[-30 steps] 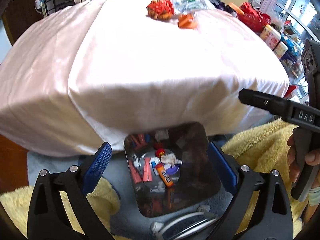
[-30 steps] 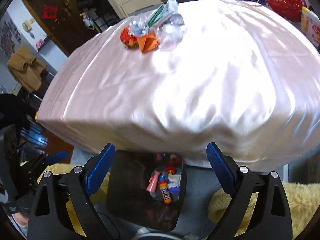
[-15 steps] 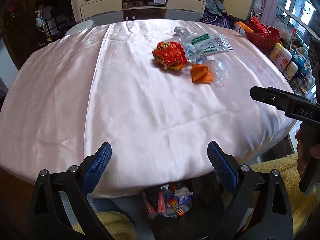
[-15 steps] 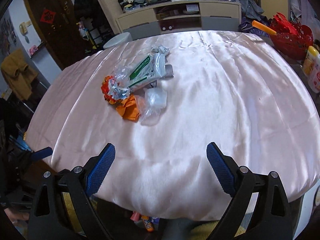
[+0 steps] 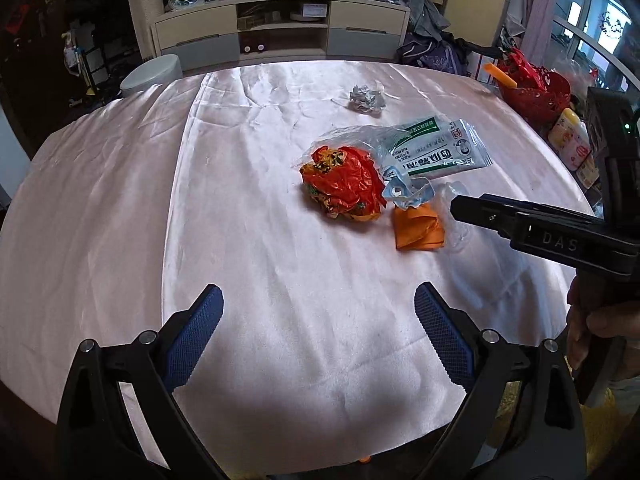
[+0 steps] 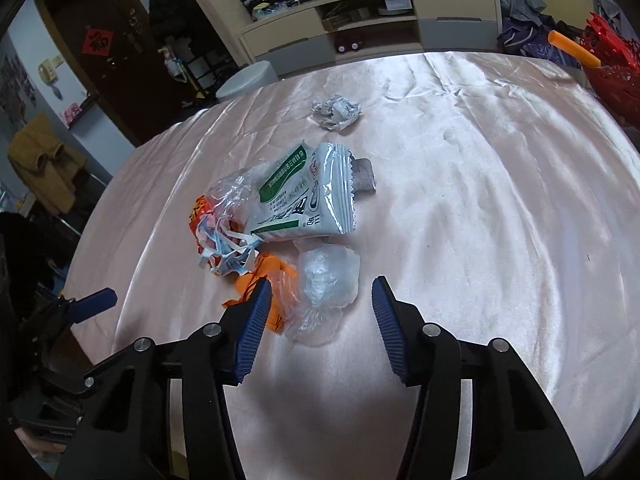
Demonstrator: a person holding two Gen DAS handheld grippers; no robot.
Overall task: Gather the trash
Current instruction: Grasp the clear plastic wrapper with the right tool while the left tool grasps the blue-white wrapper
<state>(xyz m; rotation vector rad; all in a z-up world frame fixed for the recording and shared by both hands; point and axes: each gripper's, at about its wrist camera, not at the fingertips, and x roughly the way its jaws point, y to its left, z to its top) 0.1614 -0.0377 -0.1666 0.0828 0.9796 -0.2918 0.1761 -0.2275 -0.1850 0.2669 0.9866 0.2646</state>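
Your right gripper (image 6: 320,300) has just been closing, jaws still apart around a crinkled clear plastic wrapper (image 6: 326,276) on the glossy pink tablecloth (image 6: 480,220). Your left gripper (image 5: 318,324) stands wide, empty. Beyond lie an orange scrap (image 5: 418,226), red wrapper (image 5: 344,186), white-green packet (image 6: 302,196), then crumpled foil (image 6: 336,112). Only the right view shows the door (image 6: 108,52).

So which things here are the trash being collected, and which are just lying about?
Trash: red wrapper, white-green packet, orange scrap, clear plastic bag, crumpled paper ball.
Lying about: red basket, bottles, TV cabinet, stool.
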